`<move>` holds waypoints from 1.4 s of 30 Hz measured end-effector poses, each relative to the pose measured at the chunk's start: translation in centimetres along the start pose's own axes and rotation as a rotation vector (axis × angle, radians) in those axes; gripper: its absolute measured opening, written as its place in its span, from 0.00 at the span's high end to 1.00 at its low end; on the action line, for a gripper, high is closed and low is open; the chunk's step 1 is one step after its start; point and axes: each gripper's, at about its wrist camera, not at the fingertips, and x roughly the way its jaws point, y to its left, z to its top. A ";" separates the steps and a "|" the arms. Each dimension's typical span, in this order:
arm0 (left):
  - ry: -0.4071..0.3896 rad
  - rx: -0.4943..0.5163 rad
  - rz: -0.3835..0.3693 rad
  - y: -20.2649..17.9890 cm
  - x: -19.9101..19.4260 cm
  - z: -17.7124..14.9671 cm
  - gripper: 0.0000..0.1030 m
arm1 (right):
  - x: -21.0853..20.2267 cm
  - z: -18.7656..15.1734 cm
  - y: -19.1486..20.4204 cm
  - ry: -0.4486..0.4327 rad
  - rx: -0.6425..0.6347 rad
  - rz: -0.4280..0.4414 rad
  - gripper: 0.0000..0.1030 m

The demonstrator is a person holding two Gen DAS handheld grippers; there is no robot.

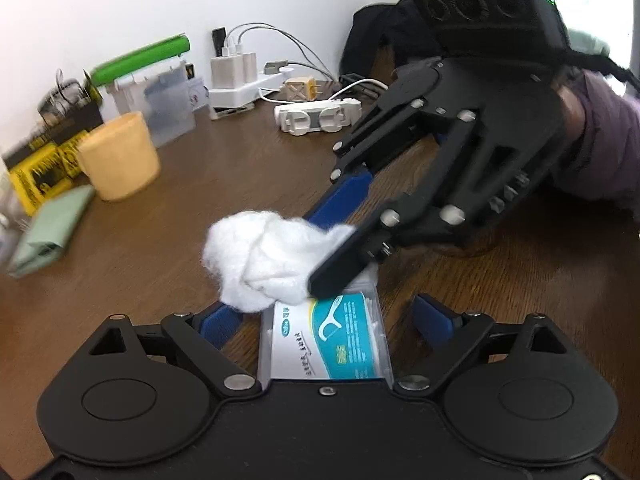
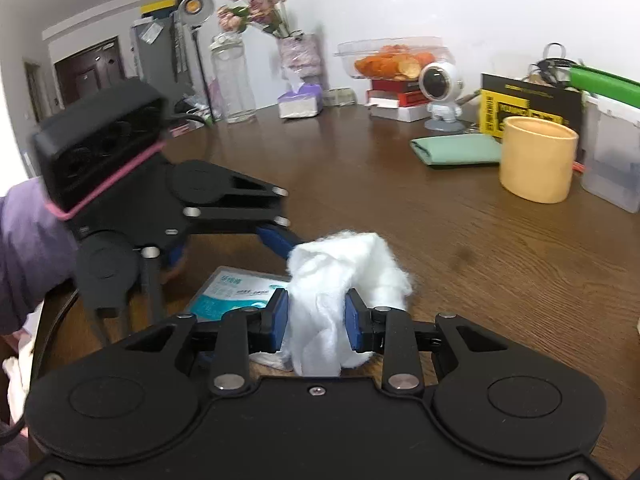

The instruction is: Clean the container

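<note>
A clear plastic floss-pick container (image 1: pixel 326 342) with a white and teal label lies flat on the brown table between the blue pads of my left gripper (image 1: pixel 325 322), which stand at its two sides. My right gripper (image 2: pixel 316 322) is shut on a white cotton wad (image 2: pixel 344 276) and holds it on the container's far end; the wad also shows in the left wrist view (image 1: pixel 260 260). The container's label shows partly in the right wrist view (image 2: pixel 236 288), with my left gripper (image 2: pixel 276 240) over it.
A yellow cup (image 1: pixel 120 156), a green pouch (image 1: pixel 50 232), yellow-black boxes (image 1: pixel 36 160) and a clear box (image 1: pixel 160 100) stand at the left. A power strip with chargers (image 1: pixel 240 80) and a white plug block (image 1: pixel 316 116) lie at the back. The person's sleeve (image 1: pixel 608 140) rests at the right.
</note>
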 end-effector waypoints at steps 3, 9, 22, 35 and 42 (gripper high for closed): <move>0.036 -0.048 0.082 -0.4 -1.2 -0.7 0.07 | -0.8 0.3 -0.3 -0.036 0.013 -0.021 0.69; 0.015 -0.209 0.201 -0.5 -2.0 -2.9 0.07 | -0.7 0.3 -0.6 -0.033 0.003 -0.068 0.59; -0.052 -0.298 0.192 -0.9 -2.4 -2.9 0.42 | -0.1 0.4 -1.4 -0.083 0.012 -0.160 0.31; -0.056 -0.199 0.303 -2.5 -1.6 -2.0 0.43 | -0.8 0.6 -1.0 -0.097 0.032 -0.136 0.82; -0.058 -0.173 0.309 -2.9 -1.1 -1.6 0.43 | 0.0 0.4 2.2 -0.032 -0.050 0.126 0.82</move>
